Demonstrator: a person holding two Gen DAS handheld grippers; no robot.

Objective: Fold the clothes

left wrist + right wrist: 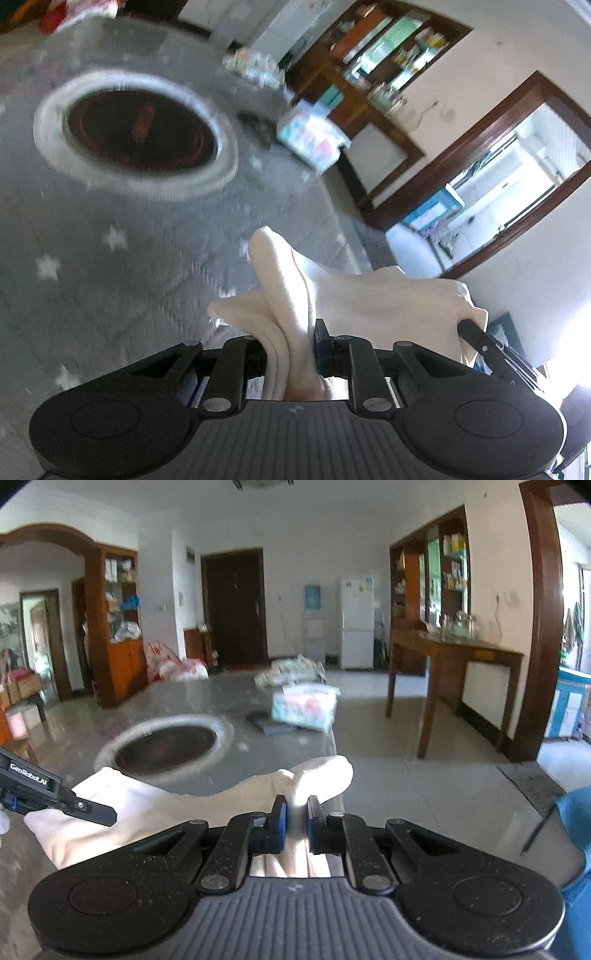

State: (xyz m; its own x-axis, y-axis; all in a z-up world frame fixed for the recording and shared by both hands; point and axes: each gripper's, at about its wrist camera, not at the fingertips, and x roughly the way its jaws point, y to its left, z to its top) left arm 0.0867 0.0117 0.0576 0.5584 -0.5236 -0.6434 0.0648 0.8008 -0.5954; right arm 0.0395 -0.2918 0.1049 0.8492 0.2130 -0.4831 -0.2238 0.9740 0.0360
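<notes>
A cream white garment [369, 299] is held up between both grippers above a grey star-patterned table cover [110, 236]. My left gripper [291, 343] is shut on a bunched fold of it. My right gripper [295, 818] is shut on another bunched edge of the garment [155, 805], which stretches left to the other gripper's finger [85, 810]. In the left wrist view the right gripper's finger [476, 334] pokes out at the cloth's right edge.
The table has a round dark opening with a white ring [136, 133] [166, 744]. A colourful package [304, 705] and a dark flat item [273, 723] lie at its far end. A wooden side table [454, 664], shelves and a fridge [356, 622] stand beyond.
</notes>
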